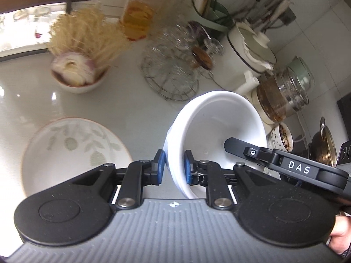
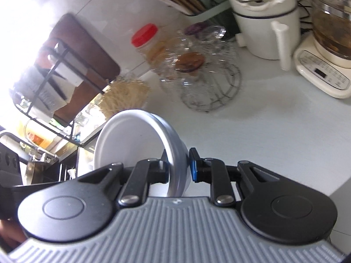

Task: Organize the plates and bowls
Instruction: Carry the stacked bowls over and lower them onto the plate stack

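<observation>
Above the surface (image 1: 136, 107), left fingers (image 1: 174, 167) clamped on bowl (image 1: 215, 131) rim, right fingers (image 2: 178, 164) likewise; carrying step, probably; next, stacking into plate (image 1: 72, 151), gently.

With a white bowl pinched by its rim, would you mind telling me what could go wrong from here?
1. The left hand-held gripper clamps the tilted white bowl only at its rim, so it may pivot or slip.
2. The right hand-held gripper grips the same bowl; uneven pulls could crack it.
3. The leaf-patterned bowl and the wire rack of glassware sit close by, so a swing could strike them.
</observation>
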Available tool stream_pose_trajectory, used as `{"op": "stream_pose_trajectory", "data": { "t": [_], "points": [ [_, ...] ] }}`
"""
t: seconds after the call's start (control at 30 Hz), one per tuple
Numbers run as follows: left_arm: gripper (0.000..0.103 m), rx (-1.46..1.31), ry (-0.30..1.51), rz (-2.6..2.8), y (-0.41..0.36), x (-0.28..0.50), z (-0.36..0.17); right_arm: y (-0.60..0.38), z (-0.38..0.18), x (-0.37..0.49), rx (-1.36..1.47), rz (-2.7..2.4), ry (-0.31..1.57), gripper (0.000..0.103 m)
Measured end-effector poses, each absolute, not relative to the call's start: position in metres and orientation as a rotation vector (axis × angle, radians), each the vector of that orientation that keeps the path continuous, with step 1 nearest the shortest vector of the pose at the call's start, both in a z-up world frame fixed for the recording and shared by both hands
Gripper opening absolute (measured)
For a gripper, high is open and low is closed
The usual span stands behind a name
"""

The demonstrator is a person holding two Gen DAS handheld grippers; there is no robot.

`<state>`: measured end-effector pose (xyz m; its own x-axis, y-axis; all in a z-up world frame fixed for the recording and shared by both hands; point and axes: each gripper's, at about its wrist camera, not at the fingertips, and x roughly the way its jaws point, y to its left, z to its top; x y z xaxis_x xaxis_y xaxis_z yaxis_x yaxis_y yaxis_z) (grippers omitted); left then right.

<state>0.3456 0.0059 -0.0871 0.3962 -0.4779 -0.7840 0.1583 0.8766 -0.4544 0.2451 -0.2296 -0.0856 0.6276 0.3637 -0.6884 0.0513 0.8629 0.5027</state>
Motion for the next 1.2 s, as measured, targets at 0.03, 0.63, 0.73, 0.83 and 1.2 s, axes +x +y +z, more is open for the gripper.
{"op": "stream_pose_trajectory", "data": {
  "t": [0.03, 0.63, 0.73, 0.83, 1.2],
  "points": [
    [0.021, -0.336, 1.089, -0.407, 0.012, 0.345, -0.086, -0.224, -0.084, 0.247, 0.506, 0.195, 0.883, 0.022],
    [0.022, -0.355, 1.085, -0.308, 0.119, 0.344, -0.106, -0.119, -0.106, 0.280, 0.481, 0.257, 0.972, 0.022],
    [0.022, -0.352, 1.112, -0.323, 0.123, 0.351, -0.119, -0.114, -0.117, 0.287, 0.480, 0.238, 1.009, 0.022],
    [0.022, -0.380, 1.150, -0.331, 0.130, 0.357, -0.134, -0.110, -0.128, 0.293, 0.481, 0.223, 1.050, 0.022],
    [0.022, -0.385, 1.249, -0.340, 0.138, 0.366, -0.175, -0.093, -0.162, 0.299, 0.428, 0.174, 1.185, 0.022]
  ]
}}
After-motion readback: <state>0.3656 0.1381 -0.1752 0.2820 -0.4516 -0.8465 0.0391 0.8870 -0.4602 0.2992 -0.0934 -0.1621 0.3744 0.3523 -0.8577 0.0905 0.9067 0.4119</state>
